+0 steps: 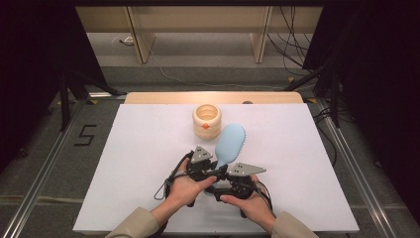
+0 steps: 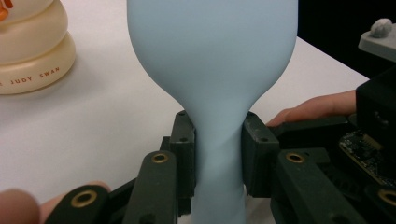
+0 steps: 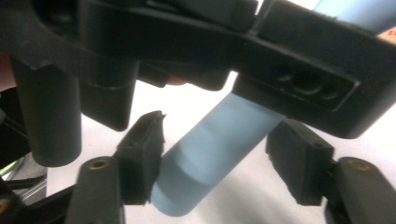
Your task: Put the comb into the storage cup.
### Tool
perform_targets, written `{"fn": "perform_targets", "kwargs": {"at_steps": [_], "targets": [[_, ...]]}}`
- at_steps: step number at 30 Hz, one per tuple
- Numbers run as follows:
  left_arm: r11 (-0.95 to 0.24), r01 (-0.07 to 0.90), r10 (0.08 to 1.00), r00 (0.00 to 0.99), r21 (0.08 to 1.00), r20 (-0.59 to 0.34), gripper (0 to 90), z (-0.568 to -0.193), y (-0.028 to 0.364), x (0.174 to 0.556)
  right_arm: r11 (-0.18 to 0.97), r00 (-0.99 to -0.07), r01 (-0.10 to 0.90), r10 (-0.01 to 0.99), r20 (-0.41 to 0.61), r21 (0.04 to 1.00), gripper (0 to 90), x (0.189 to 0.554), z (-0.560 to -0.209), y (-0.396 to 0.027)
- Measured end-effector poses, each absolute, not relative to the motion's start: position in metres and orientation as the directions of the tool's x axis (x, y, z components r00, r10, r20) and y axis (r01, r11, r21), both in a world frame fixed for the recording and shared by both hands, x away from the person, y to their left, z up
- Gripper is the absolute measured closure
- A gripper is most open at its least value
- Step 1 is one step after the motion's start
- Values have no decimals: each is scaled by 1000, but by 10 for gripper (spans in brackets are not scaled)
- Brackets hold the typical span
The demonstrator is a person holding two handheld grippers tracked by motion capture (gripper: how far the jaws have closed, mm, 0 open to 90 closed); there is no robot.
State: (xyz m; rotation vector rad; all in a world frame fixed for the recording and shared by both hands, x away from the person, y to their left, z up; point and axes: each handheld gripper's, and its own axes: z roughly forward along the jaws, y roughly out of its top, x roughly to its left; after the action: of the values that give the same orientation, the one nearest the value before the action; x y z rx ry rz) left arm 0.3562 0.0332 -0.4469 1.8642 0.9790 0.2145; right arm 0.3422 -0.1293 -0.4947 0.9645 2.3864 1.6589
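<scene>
My left gripper point(image 2: 218, 154) clamps the light, stiff blue brush point(image 2: 212, 60) at its slippery neck; my right gripper point(image 3: 219, 163) brackets the handle end, part-open.

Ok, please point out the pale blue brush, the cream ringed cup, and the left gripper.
Pale blue brush point(image 2: 212, 51): left gripper view, head.
Cream ringed cup point(image 1: 206, 121): high view, side.
Left gripper point(image 2: 218, 149): left gripper view, between fingertips.

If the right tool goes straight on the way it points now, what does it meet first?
Most likely the blue brush handle: its end lies between the jaws of the right tool, which do not yet press it. Just beyond hangs the black body of the left tool; depth there is unclear.
</scene>
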Motion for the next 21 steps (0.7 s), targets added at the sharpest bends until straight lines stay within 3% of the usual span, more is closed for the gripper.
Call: {"fn": "perform_targets", "kwargs": {"at_steps": [4,21], "targets": [[-190,534,708,655,823,-262,693,-447,34,357,207,-797,470,516,313,858,496,342,-495,-129],[-158,596,716,618,787,-324,684,-445,36,358,104,-689,657,486,538,747,637,350,-498,-139]]}}
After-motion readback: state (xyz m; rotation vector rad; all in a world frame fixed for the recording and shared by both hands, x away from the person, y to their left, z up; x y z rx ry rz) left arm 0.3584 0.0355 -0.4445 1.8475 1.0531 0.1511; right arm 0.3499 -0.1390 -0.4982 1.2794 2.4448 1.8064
